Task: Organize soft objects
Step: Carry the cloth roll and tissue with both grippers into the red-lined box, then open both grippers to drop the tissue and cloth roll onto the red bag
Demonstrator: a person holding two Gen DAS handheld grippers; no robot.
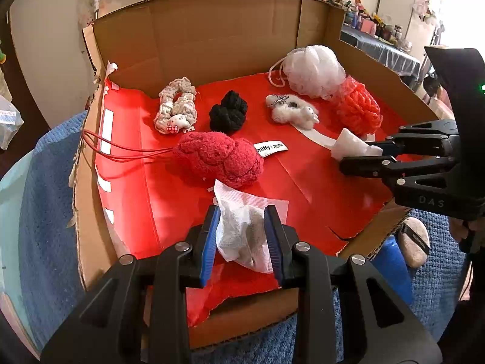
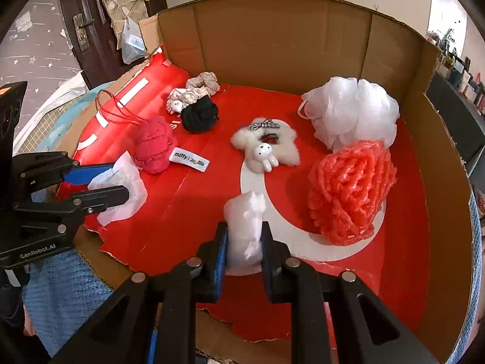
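Observation:
My left gripper (image 1: pixel 242 236) is shut on a white gauze sachet (image 1: pixel 242 233) above the front of a cardboard box (image 1: pixel 212 30) lined with red paper; it also shows in the right wrist view (image 2: pixel 121 182). My right gripper (image 2: pixel 244 242) is shut on a white cotton wad (image 2: pixel 244 227), seen from the left wrist view (image 1: pixel 354 148). Inside the box lie a red fluffy pouch (image 1: pixel 218 157), a black scrunchie (image 1: pixel 227 115), a beige scrunchie (image 1: pixel 175 109), a white furry rabbit clip (image 2: pixel 263 148), a white mesh puff (image 2: pixel 354 112) and an orange-red mesh puff (image 2: pixel 348 191).
The box sits on a blue knitted cloth (image 1: pixel 45 197). A grey stone-like object (image 1: pixel 413 242) and a blue cylinder (image 1: pixel 394 270) lie outside the box at the right front. A "miffy" label (image 2: pixel 189 159) lies by the red pouch. A dark door (image 2: pixel 91 24) stands behind on the left.

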